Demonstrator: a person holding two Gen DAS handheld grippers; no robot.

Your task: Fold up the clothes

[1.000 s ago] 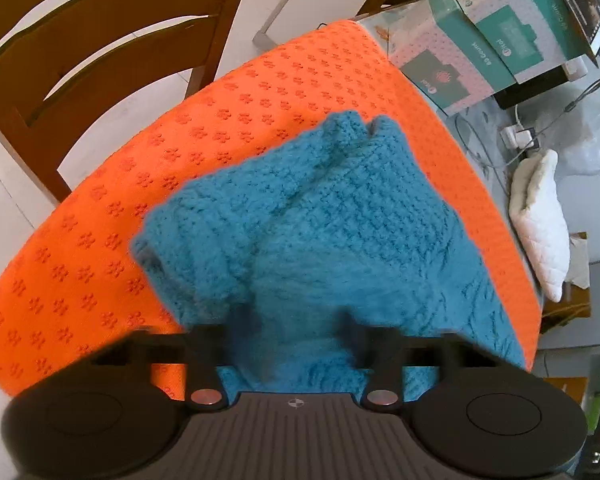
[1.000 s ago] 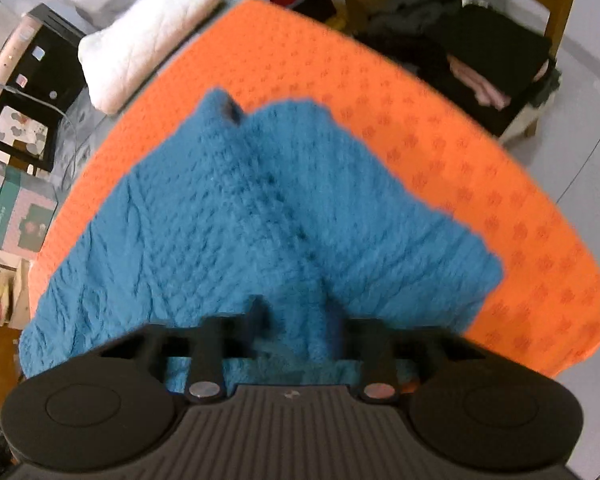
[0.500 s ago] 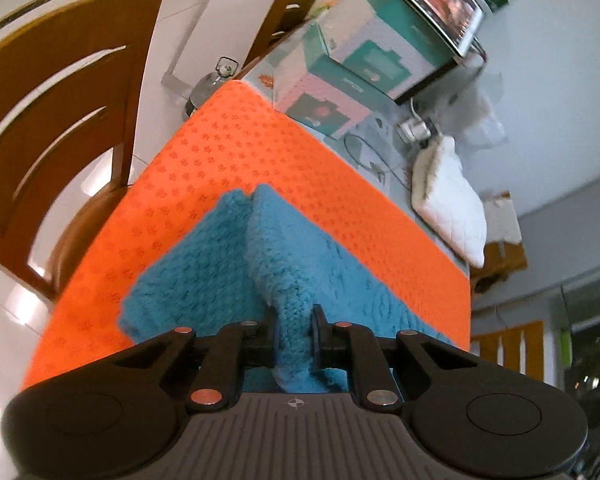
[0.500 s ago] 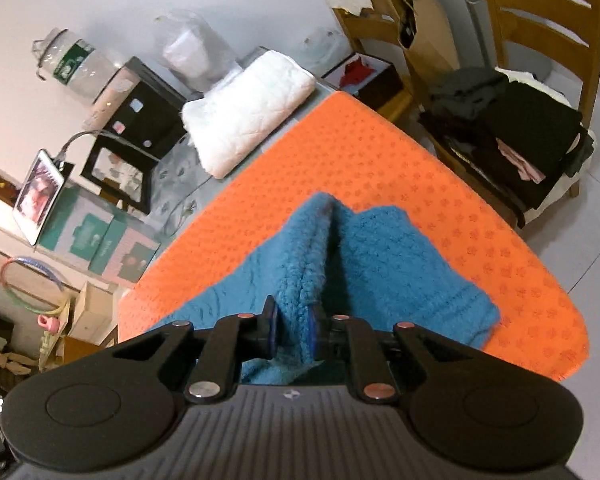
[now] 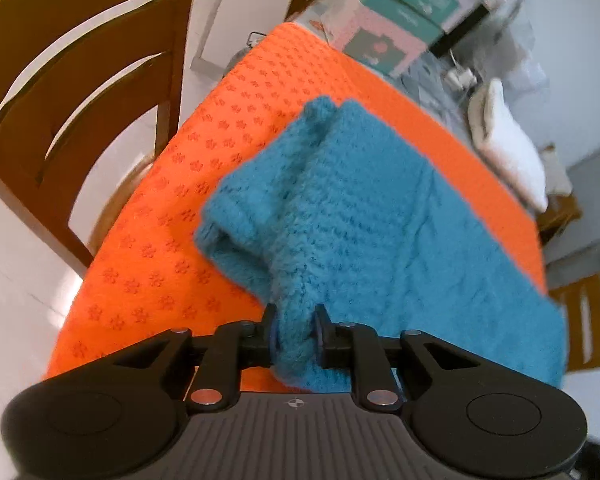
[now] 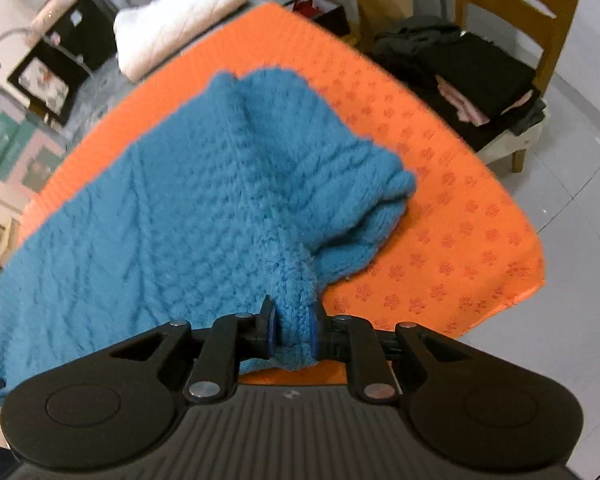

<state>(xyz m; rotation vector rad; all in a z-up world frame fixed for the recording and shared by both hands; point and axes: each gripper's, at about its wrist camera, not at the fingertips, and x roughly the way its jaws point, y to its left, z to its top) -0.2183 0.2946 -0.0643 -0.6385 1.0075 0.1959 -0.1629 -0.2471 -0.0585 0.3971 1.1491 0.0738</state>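
A blue knitted sweater (image 5: 360,208) lies on an orange mat (image 5: 160,240) with a flower print. In the left wrist view its near edge is bunched into a ridge that runs up between the fingers of my left gripper (image 5: 294,320). The pads pinch this ridge while the jaws are opening. The right wrist view shows the same sweater (image 6: 180,208) on the mat (image 6: 460,220). Another pinched ridge of knit sits in my right gripper (image 6: 293,316), whose jaws are also opening. A rolled sleeve or hem bulges beside each grip.
A wooden chair (image 5: 80,80) stands left of the mat. Teal and pink boxes (image 5: 392,20) and a white folded cloth (image 5: 508,148) lie beyond it. In the right wrist view another chair holds dark clothes (image 6: 460,68), with a black frame (image 6: 48,80) at far left.
A second ago both sets of jaws stood wide over the knit. They then closed on a fold at each side and lifted it. Both views have since swung and blurred.
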